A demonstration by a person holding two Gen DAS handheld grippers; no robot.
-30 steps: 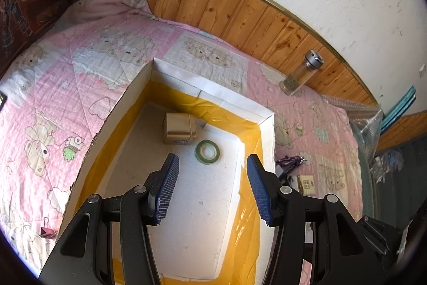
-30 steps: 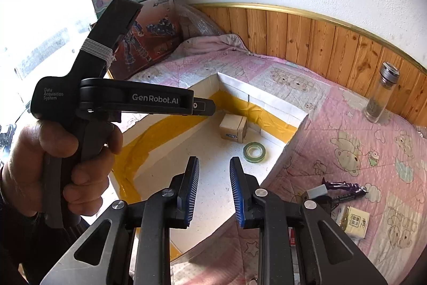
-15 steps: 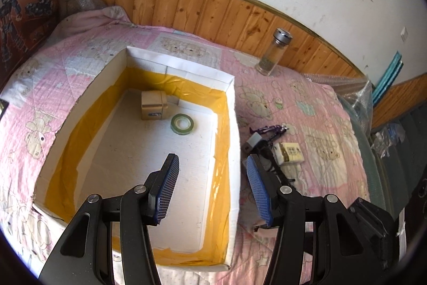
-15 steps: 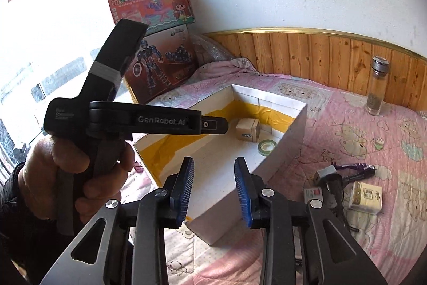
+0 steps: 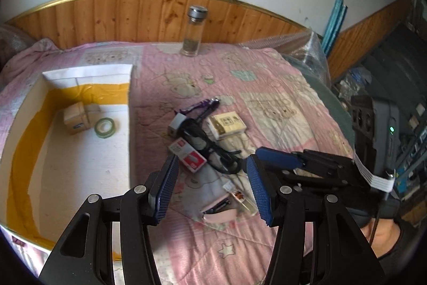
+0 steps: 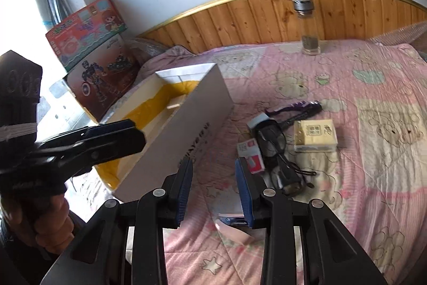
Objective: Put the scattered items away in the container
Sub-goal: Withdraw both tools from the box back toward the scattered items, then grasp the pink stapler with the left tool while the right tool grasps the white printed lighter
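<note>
Home bedroom. Work surface is a bed (image 5: 240,245) covered by a pink quilted blanket with cartoon bear prints. Wood-panel wainscot (image 5: 133,18) with a gold trim strip runs behind it, scuffed white plaster wall above. Kids' toy boxes (image 6: 90,55) lean by a bright window in the right wrist view. Glass bottle (image 5: 193,31) stands on the bed by the panelling. Bubble wrap (image 5: 301,47) bundled at the bed's far corner; cluttered dark shelving (image 5: 395,76) at the right edge.
</note>
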